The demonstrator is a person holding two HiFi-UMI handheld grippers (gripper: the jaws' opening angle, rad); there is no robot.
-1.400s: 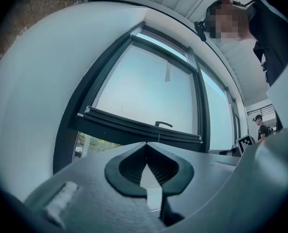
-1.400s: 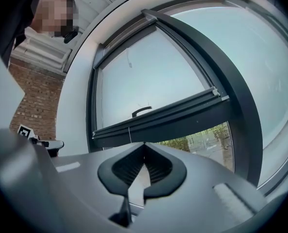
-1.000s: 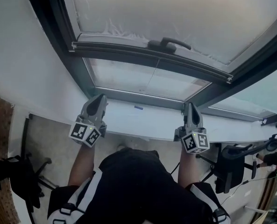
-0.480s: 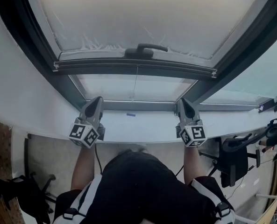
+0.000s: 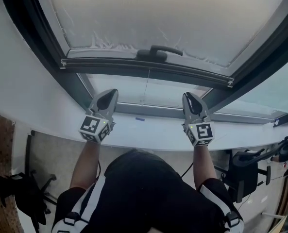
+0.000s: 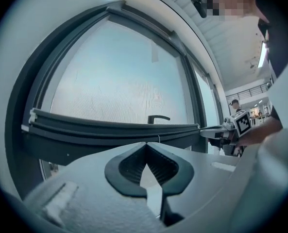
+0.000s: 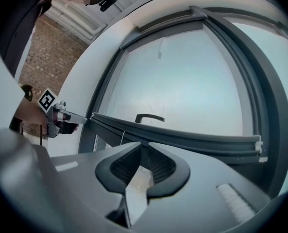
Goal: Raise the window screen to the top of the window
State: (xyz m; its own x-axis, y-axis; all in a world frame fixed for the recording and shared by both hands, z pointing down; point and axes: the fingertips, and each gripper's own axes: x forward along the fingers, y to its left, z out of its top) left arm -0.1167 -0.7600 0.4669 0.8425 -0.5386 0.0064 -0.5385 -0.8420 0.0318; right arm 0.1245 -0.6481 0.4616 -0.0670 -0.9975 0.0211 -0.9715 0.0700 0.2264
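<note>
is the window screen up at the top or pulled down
Pulled down most of the way: its bottom bar sits just above the lower frame, clear glass showing between them.

We wear a black top [image 5: 144, 188] with short sleeves, and a white strap [image 5: 91, 200] with a dark buckle runs over each shoulder. Our left gripper [image 5: 112, 92] and right gripper [image 5: 188, 96] are pale grey shells that narrow toward the jaws. Well behind the jaws, at each shell's rear end, sits a white cube [image 5: 94, 126] printed with black square markers. Just behind the jaw tips, each shell carries a dark, ribbed, spade-shaped lining [image 6: 127, 168] that tapers to the tips. The right gripper's jaws have just been opening, with nothing between them.
</note>
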